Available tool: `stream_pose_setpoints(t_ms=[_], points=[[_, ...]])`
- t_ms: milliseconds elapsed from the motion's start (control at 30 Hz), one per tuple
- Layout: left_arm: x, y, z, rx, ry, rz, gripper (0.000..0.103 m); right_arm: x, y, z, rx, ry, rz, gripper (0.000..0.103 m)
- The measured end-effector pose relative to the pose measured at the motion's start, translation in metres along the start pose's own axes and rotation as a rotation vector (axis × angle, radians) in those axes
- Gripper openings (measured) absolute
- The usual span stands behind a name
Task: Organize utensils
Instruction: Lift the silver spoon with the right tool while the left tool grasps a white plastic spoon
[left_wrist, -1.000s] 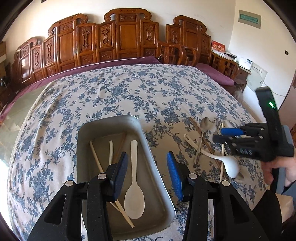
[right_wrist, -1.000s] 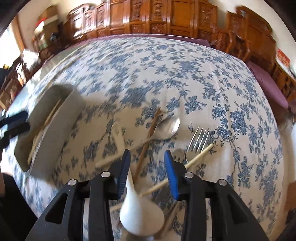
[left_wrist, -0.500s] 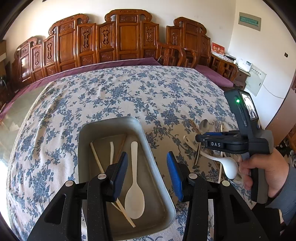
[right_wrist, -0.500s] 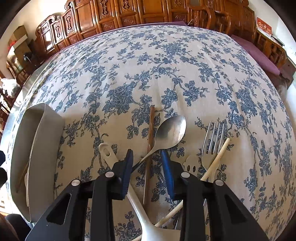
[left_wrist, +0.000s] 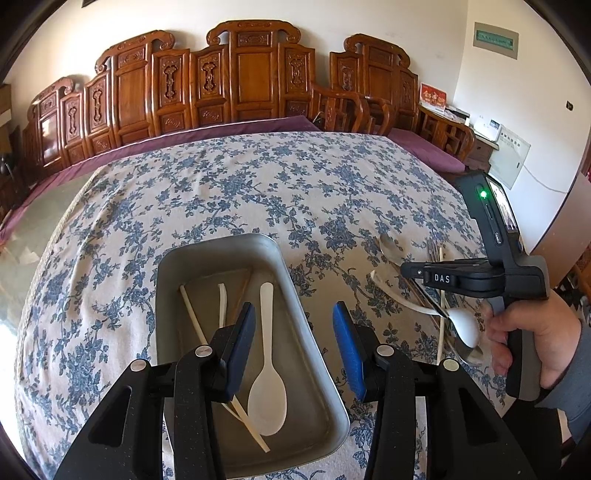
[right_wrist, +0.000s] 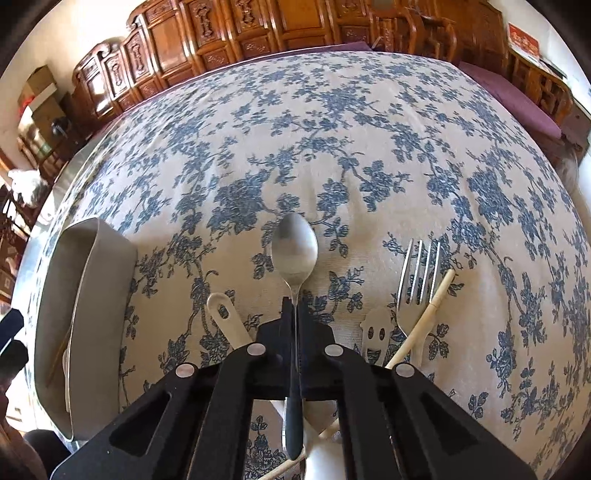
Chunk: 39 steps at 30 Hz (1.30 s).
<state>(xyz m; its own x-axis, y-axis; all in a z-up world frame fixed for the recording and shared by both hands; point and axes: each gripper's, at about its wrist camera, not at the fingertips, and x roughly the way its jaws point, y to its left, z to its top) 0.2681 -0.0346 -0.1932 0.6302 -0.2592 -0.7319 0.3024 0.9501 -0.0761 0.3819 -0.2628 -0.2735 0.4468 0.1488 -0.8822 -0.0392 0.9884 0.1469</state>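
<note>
My right gripper (right_wrist: 294, 314) pinches the metal spoon (right_wrist: 294, 243) — left gripper (left_wrist: 293, 347) spread over the tray (left_wrist: 314, 369), partly filled; fork (right_wrist: 419, 280), ladle (left_wrist: 463, 326), chopstick (right_wrist: 424, 317) left.

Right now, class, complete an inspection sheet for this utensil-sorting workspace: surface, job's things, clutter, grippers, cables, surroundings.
Surface: floral tablecloth.
Job's things: metal tray holds a white spoon and chopsticks; fork, white ladle and loose chopstick lie on the cloth.
Clutter: nothing seen.
Grippers: left gripper jaws apart over the tray; right gripper jaws closed on the metal spoon.
Cables: nothing seen.
Surroundings: carved wooden chairs.
</note>
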Motion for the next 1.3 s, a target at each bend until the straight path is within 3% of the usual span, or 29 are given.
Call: stream_pose_setpoints(t_ms=[467, 667, 1000, 1300], points=[[-0.005, -0.017, 0.001, 0.021, -0.017, 0.003, 0.041, -0.050, -0.008, 0.002, -0.071, -0.106, 0.046, 0.004], [-0.009, -0.038, 0.001, 0.008, -0.012, 0.008, 0.041, -0.082, -0.033, -0.015, -0.116, -0.140, 0.035, 0.004], [0.024, -0.101, -0.011, -0.050, 0.088, -0.059, 0.041, -0.098, -0.109, -0.057, -0.082, -0.134, 0.000, 0.004], [0.062, -0.139, -0.009, -0.095, 0.178, -0.119, 0.041, -0.096, -0.139, -0.069, -0.036, -0.144, 0.018, 0.004]])
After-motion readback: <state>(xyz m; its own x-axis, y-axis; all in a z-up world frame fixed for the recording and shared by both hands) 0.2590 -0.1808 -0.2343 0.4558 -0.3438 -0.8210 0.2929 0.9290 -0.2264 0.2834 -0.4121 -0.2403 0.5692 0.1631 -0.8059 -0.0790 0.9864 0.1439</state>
